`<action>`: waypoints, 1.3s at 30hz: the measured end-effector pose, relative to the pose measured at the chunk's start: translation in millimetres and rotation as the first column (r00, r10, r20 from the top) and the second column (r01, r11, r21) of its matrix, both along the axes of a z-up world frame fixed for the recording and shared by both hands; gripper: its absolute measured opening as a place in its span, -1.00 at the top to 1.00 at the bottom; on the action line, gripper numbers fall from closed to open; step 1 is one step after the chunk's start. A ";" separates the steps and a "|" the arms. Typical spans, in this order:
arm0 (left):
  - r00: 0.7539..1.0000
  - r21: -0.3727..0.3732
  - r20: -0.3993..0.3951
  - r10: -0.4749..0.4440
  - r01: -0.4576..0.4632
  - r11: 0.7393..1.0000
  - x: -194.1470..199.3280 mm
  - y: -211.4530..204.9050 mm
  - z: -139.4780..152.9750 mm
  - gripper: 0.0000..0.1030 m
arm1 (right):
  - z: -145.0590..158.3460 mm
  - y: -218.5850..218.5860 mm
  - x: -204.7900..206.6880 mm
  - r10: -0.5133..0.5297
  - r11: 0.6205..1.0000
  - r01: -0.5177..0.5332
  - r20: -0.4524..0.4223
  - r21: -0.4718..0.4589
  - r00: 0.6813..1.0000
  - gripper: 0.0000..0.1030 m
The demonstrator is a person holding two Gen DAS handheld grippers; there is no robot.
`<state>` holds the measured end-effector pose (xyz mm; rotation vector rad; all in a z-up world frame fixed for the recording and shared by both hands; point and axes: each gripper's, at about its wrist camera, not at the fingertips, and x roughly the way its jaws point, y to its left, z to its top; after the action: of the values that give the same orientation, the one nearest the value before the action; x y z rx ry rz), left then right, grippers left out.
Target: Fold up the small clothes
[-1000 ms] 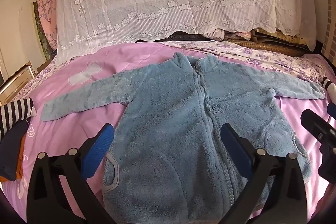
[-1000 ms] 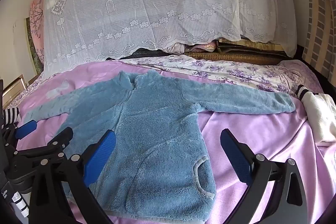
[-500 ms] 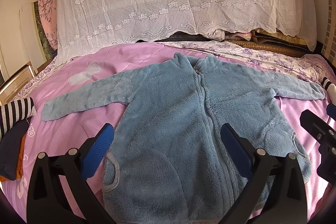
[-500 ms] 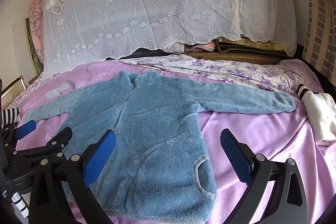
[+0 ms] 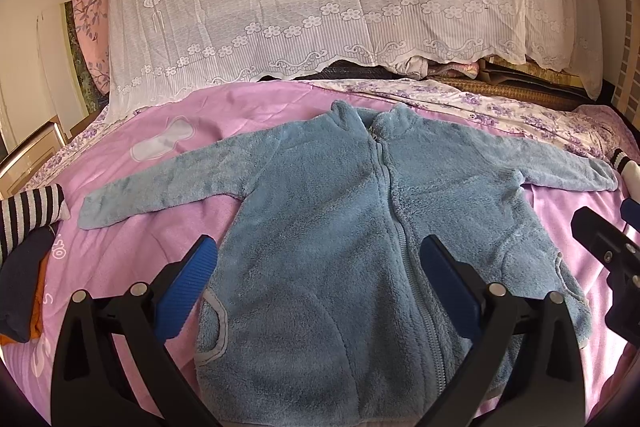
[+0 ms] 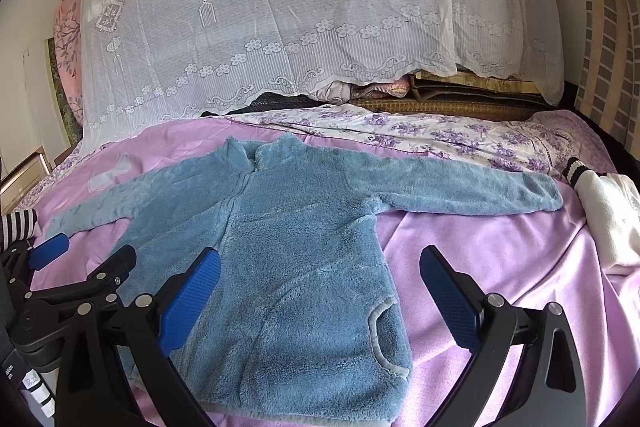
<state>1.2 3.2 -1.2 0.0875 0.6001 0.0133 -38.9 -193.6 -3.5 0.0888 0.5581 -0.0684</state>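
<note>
Almost nothing has moved: our blue fleece jacket [image 5: 360, 227] still lies flat on the bed [image 6: 500, 255]. Our left tongs [image 5: 318, 285] and right tongs [image 6: 320, 291] stay wide apart, holding nothing, so we think folding hasn't begun.

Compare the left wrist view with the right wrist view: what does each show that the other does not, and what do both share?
Only the left wrist view shows the dark folded clothes at the bed's left edge and the jacket's left pocket. Only the right wrist view shows the white garment past the right sleeve's cuff. Both share the blue fleece jacket lying flat with its sleeves spread on the pink bedcover, the striped cloth, the lace drape, and the open left gripper and right gripper.
</note>
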 end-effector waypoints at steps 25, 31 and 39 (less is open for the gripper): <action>1.000 0.000 0.000 0.000 0.000 1.000 -0.5 1.2 0.0 -0.92 | -1.2 -2.0 0.2 -0.003 1.000 0.002 0.002 0.010 1.000 -0.93; 1.000 0.001 0.000 0.000 0.000 1.000 -0.3 0.8 -0.1 -0.92 | -1.3 -2.3 0.2 -0.003 1.000 0.003 0.001 0.012 1.000 -0.93; 1.000 0.000 0.000 -0.001 0.001 1.000 -0.2 0.8 -0.1 -0.92 | -1.5 -2.6 0.1 -0.003 1.000 0.003 0.001 0.015 1.000 -0.93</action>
<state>1.1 4.1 -1.2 0.0880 0.6003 0.0127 -38.8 -196.2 -5.0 0.1037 0.5575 -0.0668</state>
